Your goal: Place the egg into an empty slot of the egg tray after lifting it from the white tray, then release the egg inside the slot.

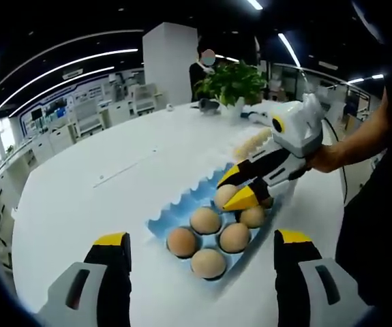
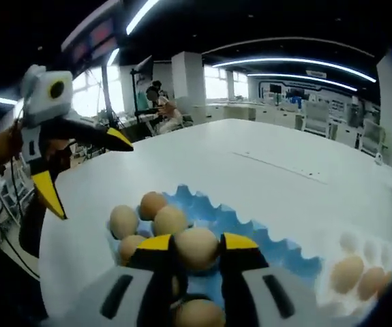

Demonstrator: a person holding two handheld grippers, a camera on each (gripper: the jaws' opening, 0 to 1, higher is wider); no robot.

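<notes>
Here the right tongs (image 2: 197, 253) are clamped on an egg (image 2: 197, 246), their yellow-tipped jaws pressing it from either side just over the blue egg tray (image 2: 264, 235). In the left gripper view the same right tongs (image 1: 238, 188) reach in from the right, held by a person's hand (image 1: 325, 158), with the egg (image 1: 224, 195) between the tips above the far end of the egg tray (image 1: 175, 212). The left tongs (image 1: 202, 240) stand apart with nothing between them, low in front of the tray; in the right gripper view the left tongs (image 2: 86, 170) hang wide apart off to the left. Five more eggs (image 1: 206, 220) sit in the tray's slots. Beyond the blue tray, the white tray (image 2: 359, 283) holds further eggs. Everything rests on a white worktop (image 1: 107, 170), with a potted plant (image 1: 233, 83) at its far edge.
</notes>
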